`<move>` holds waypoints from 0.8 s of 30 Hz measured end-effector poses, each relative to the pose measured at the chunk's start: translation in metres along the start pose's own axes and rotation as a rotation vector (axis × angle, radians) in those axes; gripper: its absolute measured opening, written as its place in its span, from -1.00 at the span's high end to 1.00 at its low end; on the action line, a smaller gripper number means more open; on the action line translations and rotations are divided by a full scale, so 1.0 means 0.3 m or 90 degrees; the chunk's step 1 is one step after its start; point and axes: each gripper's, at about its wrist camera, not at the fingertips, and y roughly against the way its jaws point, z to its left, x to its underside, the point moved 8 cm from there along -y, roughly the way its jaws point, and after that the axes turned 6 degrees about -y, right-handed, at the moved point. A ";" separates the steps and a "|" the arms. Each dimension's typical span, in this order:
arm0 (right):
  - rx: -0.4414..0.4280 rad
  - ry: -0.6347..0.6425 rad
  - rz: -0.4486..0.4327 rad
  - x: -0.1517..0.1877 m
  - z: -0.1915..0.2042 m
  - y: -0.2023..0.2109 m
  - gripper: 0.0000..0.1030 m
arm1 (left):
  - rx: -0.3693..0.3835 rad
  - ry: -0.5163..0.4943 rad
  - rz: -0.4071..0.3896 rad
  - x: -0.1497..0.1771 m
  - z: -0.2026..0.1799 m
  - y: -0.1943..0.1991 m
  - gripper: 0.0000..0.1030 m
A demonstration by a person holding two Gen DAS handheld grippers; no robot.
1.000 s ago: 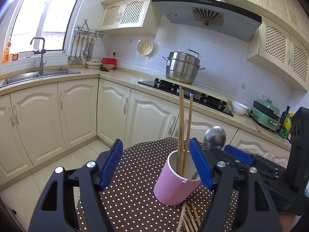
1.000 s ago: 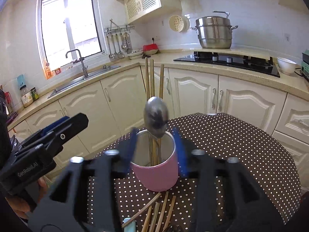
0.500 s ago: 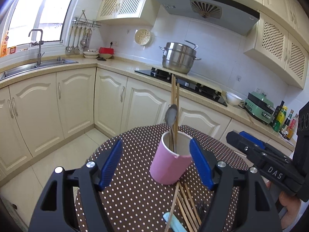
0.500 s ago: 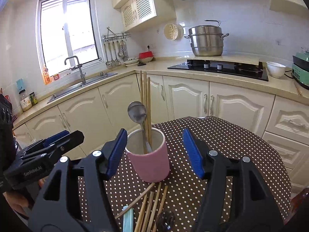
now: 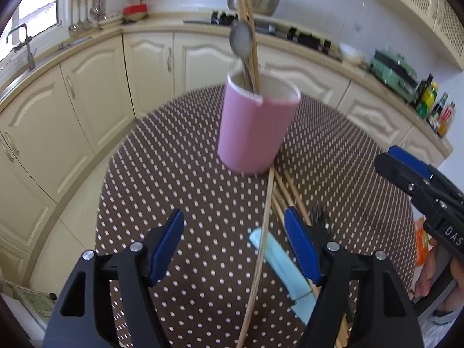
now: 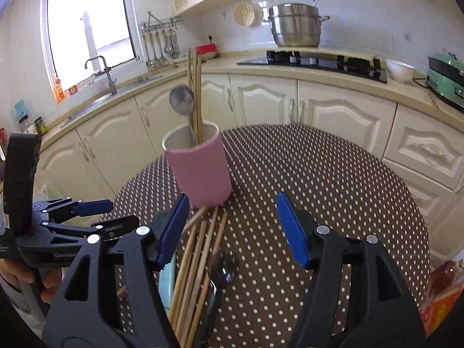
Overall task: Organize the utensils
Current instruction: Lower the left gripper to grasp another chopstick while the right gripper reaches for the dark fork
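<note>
Utensils in two groups occupy the polka-dot desk (image 5: 179, 156). Left wrist view: we see the pink cup (image 5: 255, 127) standing upright, well ahead of the left tongs (image 5: 233, 246), with a metal spoon (image 5: 242, 43) and two chopsticks (image 5: 250, 29) already standing in it. The left tongs are spread apart and empty. Between and just past their blades lie the loose chopsticks (image 5: 285, 188), a pale blue handle (image 5: 279, 264) and a dark fork (image 5: 320, 216); one long stick (image 5: 261, 243) runs from the cup's base back toward the camera. The right tongs (image 5: 406, 171) enter at the right edge; their gap is not visible here.

Right wrist view: we find the right tongs (image 6: 232, 229) also apart and empty, hovering above the same bundle of chopsticks (image 6: 200, 249), whose long axes point roughly away from us toward the cup (image 6: 200, 165). A dark spoon (image 6: 224, 264) lies beside them, hardly seen in the other view. We judge both tongs close to the pile, the right more squarely over it; a grasp across the sticks would need the blades turned to straddle that axis.
</note>
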 end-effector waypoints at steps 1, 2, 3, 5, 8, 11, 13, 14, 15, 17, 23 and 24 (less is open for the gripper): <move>0.004 0.001 0.009 0.018 -0.006 -0.005 -0.22 | 0.004 -0.004 0.013 0.014 -0.009 -0.014 -0.36; 0.008 0.002 0.018 0.037 -0.013 -0.010 -0.22 | 0.008 -0.009 0.027 0.033 -0.020 -0.031 -0.36; 0.011 0.002 0.030 0.058 -0.021 -0.017 -0.22 | 0.008 -0.014 0.039 0.047 -0.027 -0.045 -0.36; 0.018 0.004 0.055 0.098 -0.034 -0.030 -0.22 | 0.002 -0.026 0.053 0.070 -0.039 -0.067 -0.36; 0.027 0.015 0.094 0.159 -0.045 -0.055 -0.22 | 0.011 -0.038 0.072 0.095 -0.061 -0.095 -0.09; 0.030 0.022 0.124 0.208 -0.049 -0.074 -0.22 | 0.014 -0.037 0.082 0.102 -0.069 -0.119 0.00; 0.031 0.031 0.141 0.242 -0.046 -0.085 -0.22 | 0.016 -0.031 0.089 0.107 -0.069 -0.133 0.22; 0.032 0.036 0.147 0.252 -0.043 -0.089 -0.22 | 0.020 -0.026 0.094 0.105 -0.076 -0.142 0.31; 0.033 0.043 0.153 0.264 -0.037 -0.096 -0.22 | 0.025 -0.021 0.092 0.106 -0.080 -0.145 0.34; 0.038 0.052 0.162 0.283 -0.028 -0.107 -0.22 | 0.036 -0.017 0.091 0.103 -0.095 -0.151 0.59; 0.042 0.071 0.181 0.311 0.004 -0.142 -0.22 | 0.034 0.010 0.084 0.121 -0.095 -0.142 0.89; 0.044 0.073 0.183 0.315 0.005 -0.142 -0.22 | 0.035 0.017 0.082 0.127 -0.087 -0.135 0.89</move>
